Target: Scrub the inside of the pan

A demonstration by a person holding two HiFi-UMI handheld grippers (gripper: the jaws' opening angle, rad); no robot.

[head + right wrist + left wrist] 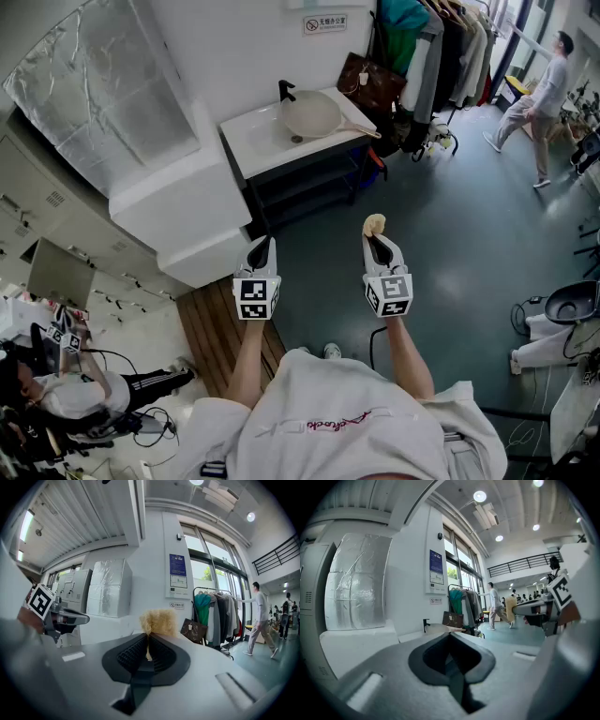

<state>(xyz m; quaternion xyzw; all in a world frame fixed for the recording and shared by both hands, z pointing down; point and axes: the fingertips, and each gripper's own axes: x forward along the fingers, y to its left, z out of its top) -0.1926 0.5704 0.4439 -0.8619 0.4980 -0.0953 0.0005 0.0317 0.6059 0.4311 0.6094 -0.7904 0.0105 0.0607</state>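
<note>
Atop counter [251, 133], pale round pan [311, 114]; left jaws together, empty; right jaws tight on tan scrubber [159, 621].

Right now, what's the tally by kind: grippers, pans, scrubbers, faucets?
grippers: 2 (left gripper, right gripper)
pan: 1
scrubber: 1, in the right gripper
faucet: 1
total: 5

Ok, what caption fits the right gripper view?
Right gripper shut on a fuzzy tan scrubber, clothes rack behind.
</note>
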